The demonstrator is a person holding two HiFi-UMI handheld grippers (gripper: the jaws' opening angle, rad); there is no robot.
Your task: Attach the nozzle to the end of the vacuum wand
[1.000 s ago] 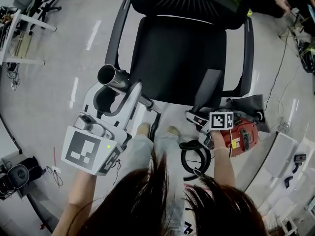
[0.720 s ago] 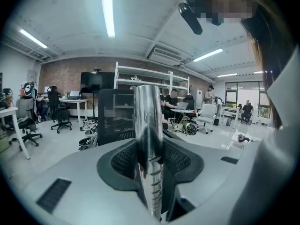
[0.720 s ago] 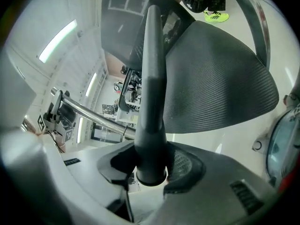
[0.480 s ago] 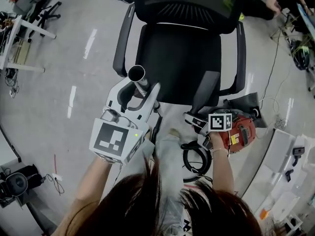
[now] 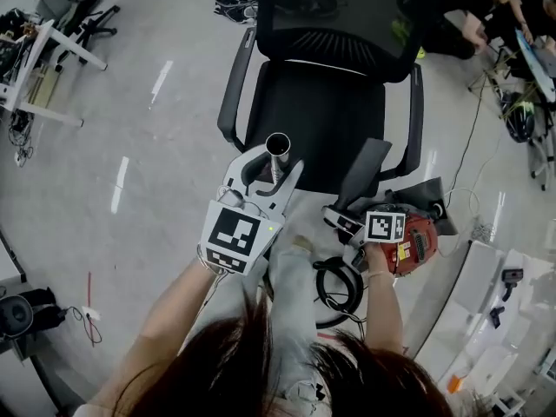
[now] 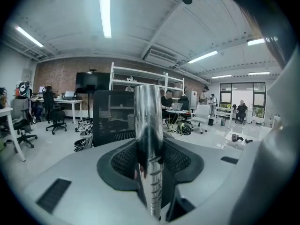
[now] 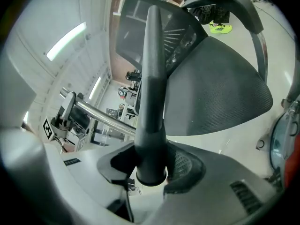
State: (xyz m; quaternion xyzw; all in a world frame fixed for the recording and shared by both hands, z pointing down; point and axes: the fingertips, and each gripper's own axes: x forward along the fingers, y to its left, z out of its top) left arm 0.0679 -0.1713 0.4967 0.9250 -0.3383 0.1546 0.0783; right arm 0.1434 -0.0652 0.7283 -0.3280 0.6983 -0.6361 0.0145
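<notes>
My left gripper (image 5: 271, 174) is shut on the chrome vacuum wand (image 5: 278, 144), whose open end points up toward the chair seat. The left gripper view shows the wand (image 6: 149, 125) standing upright between the dark pads of that gripper (image 6: 150, 165). My right gripper (image 5: 346, 218) is shut on the round base of a dark grey crevice nozzle (image 5: 367, 165) that slants up and right. In the right gripper view the nozzle (image 7: 152, 78) rises from the gripper (image 7: 152, 168), while the wand (image 7: 101, 117) crosses at the left, apart from it.
A black office chair (image 5: 321, 111) stands right in front of both grippers. The red vacuum body (image 5: 417, 241) and a coiled black hose (image 5: 334, 287) lie on the floor at my right. Desks (image 5: 35, 68) and clutter line the left edge, white boxes (image 5: 486, 285) the right.
The left gripper has carried the wand rightward in the head view, in front of the chair seat and nearer the nozzle. The right gripper has kept its grip on the nozzle.
</notes>
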